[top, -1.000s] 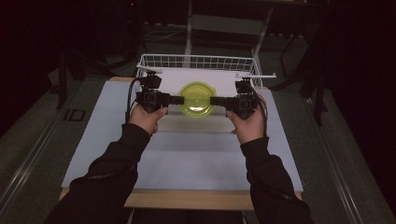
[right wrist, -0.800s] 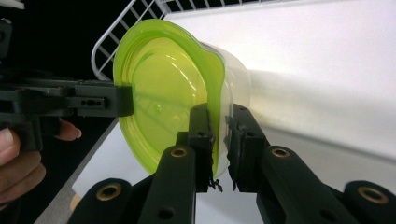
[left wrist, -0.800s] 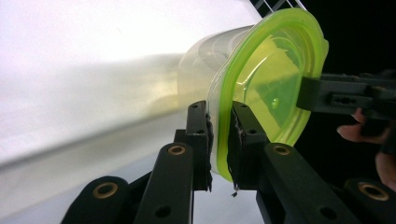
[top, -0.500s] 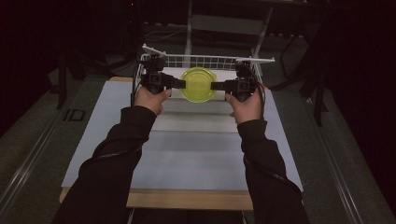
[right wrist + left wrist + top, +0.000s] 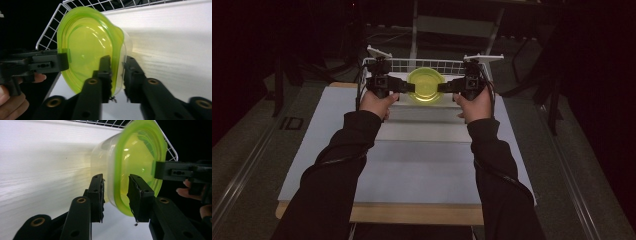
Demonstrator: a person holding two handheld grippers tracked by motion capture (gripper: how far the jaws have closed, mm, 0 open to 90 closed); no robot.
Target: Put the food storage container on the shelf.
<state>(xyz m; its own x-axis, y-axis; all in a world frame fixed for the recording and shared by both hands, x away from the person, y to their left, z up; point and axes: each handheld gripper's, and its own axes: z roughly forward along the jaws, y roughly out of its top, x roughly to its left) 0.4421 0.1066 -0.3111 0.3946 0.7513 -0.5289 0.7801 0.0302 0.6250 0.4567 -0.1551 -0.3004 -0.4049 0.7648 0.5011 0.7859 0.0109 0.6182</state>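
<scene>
Item: clear plastic tub (image 5: 425, 86) with lime-green lid (image 5: 136, 157), in the white wire basket (image 5: 422, 65) at the worktop's (image 5: 422, 165) far edge. Likely light, thin-walled, slick, slightly flexible; best held at the stiff lid rim. Left claw (image 5: 116, 195) and right claw (image 5: 117, 75) straddle opposite rim edges, jaws just been opening, pads barely clear.
</scene>
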